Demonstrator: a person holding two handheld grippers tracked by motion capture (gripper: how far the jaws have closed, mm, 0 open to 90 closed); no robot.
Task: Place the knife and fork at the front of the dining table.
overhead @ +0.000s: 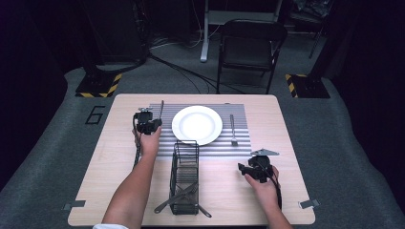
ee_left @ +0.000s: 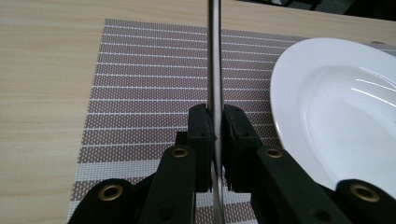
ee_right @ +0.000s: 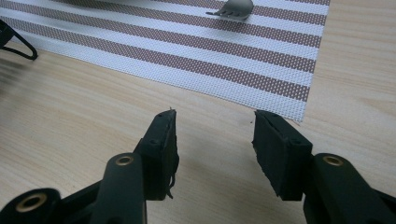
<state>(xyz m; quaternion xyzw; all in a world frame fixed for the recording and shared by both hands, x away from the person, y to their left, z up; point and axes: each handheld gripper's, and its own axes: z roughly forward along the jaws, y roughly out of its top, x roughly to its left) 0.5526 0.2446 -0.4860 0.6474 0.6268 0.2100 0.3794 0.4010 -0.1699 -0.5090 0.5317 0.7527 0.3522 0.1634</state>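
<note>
Your left tongs [ee_left: 215,135] are closed on a thin metal piece of cutlery, most likely a knife [ee_left: 214,56]. Its flat blade runs straight up between the jaws and stands on edge over the striped placemat [ee_left: 140,84]. From the high view, the same left tongs [overhead: 148,123] sit just left of the white plate [overhead: 197,125], with the knife [overhead: 161,109] reaching away from you along the plate's left side, over the placemat [overhead: 239,148]. In the left gripper view the plate [ee_left: 336,116] lies just to the right of the blade, apart from it. I cannot tell whether the knife's tip touches the mat or hangs just above it.

Your right tongs [ee_right: 215,140] are wide apart and hold nothing; they hover low over bare bench [ee_right: 84,107], just short of the placemat's near edge. In the high view the right tongs [overhead: 251,168] lie near and to the right of the plate, on your side of it.

A fork [overhead: 233,130] lies on the placemat just right of the plate, and its end [ee_right: 233,9] shows ahead of the right tongs. A black wire caddy [overhead: 185,176] stands on the bench on your side of the plate, with more cutlery [overhead: 174,200] lying in it.
</note>
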